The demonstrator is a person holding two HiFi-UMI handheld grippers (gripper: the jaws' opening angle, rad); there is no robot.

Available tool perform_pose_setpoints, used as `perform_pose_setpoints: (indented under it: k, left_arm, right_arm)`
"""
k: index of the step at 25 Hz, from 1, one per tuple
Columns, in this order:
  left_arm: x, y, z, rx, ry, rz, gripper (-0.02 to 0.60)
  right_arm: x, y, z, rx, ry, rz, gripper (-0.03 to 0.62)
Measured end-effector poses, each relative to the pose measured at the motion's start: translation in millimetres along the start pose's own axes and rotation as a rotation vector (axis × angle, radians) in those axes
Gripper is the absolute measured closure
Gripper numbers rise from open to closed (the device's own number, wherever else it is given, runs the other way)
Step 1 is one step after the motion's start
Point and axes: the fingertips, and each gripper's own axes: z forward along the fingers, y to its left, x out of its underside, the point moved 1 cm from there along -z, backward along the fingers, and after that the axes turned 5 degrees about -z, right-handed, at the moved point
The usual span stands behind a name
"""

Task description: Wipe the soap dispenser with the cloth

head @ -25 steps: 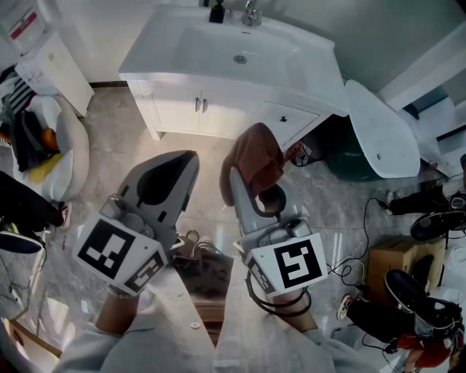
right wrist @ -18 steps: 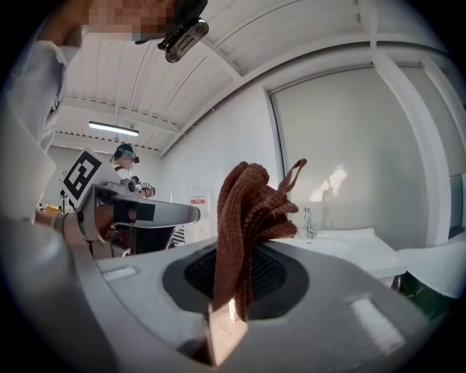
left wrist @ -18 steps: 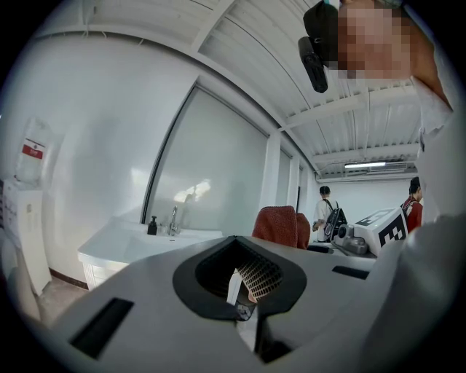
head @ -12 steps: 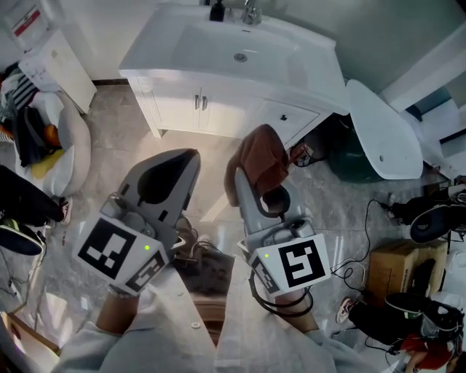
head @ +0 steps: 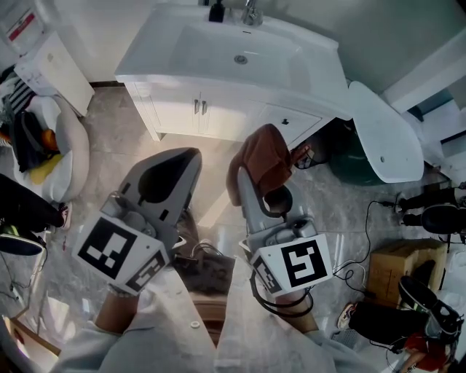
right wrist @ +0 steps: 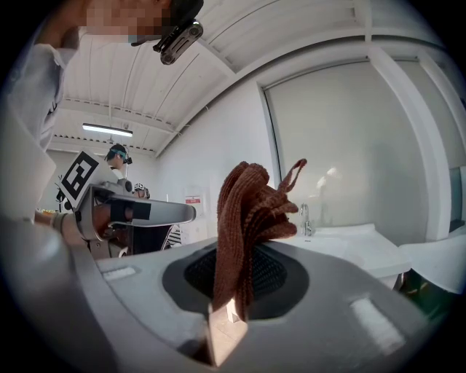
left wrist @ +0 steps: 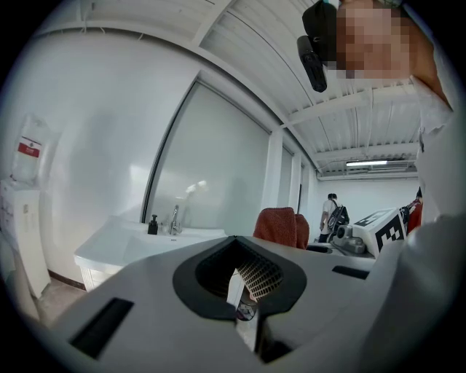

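The soap dispenser (head: 216,11) is a small black bottle at the back of the white sink (head: 218,51), next to the faucet (head: 251,13). The left gripper view shows the soap dispenser (left wrist: 153,224) far off. A brown knitted cloth (head: 263,156) sticks up from my right gripper (head: 239,175), which is shut on it. In the right gripper view the cloth (right wrist: 244,218) rises from between the jaws of my right gripper (right wrist: 229,313). My left gripper (head: 188,156) is shut with nothing in it, beside the right one. Both hang over the floor, well short of the sink.
A white cabinet (head: 211,109) with two doors carries the sink. An oval white lid (head: 382,135) leans at its right. A cardboard box (head: 393,262), cables and shoes lie at the right, bags and clothes (head: 40,138) at the left. Another person (left wrist: 331,211) stands far behind.
Both grippers keep their places and the cloth stays clamped. The dark shoes at the right edge have shifted.
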Motion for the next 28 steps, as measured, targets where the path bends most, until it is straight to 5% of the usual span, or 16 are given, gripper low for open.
perform_pose_setpoints:
  k: [28]
  left_arm:
    - [-61,175,126,0.118,0.016,-0.014,0.577]
  right_arm:
    - [-29,-67,204,0.108,0.016,0.014,0.539]
